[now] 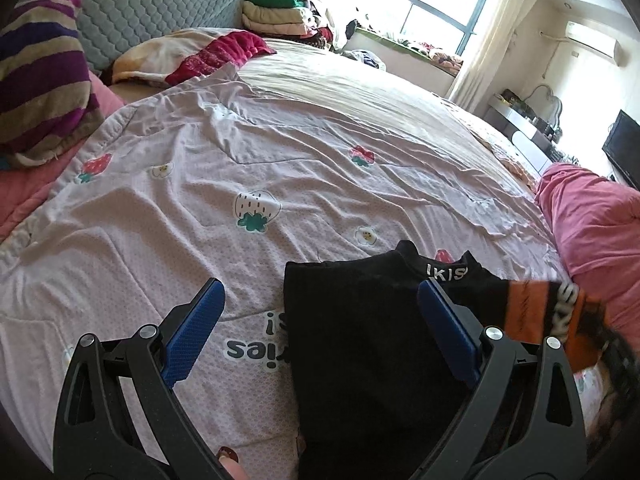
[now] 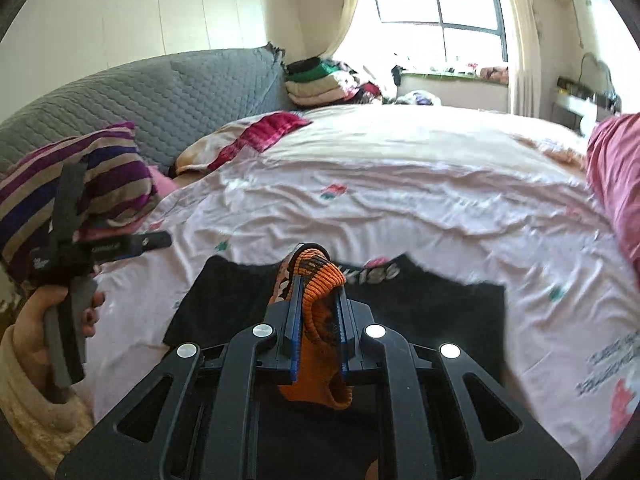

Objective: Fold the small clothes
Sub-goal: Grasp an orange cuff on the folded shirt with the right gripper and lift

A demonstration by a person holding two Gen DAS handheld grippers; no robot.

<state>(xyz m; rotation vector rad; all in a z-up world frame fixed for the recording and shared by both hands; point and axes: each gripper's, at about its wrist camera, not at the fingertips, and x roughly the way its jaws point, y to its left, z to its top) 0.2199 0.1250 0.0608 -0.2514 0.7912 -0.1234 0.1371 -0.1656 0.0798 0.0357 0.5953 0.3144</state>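
Note:
A small black garment [image 1: 360, 340] with white lettering at its collar lies on the pink strawberry-print quilt [image 1: 240, 184]. Its orange and black sleeve cuff [image 1: 536, 312] is lifted at the right, blurred. My left gripper [image 1: 320, 300] is open and empty, low over the garment's left edge. In the right wrist view my right gripper [image 2: 318, 280] is shut on the orange cuff [image 2: 320, 276] and holds it above the black garment [image 2: 432, 304]. The left gripper [image 2: 156, 242] shows there at the far left, held in a hand.
A striped purple pillow [image 1: 44, 80] and a grey quilted headboard [image 1: 160, 8] stand at the back left. A pink blanket [image 1: 592, 224] is bunched at the right. Folded clothes [image 1: 276, 12] are stacked by the window. A dresser and a TV [image 1: 624, 152] are at the far right.

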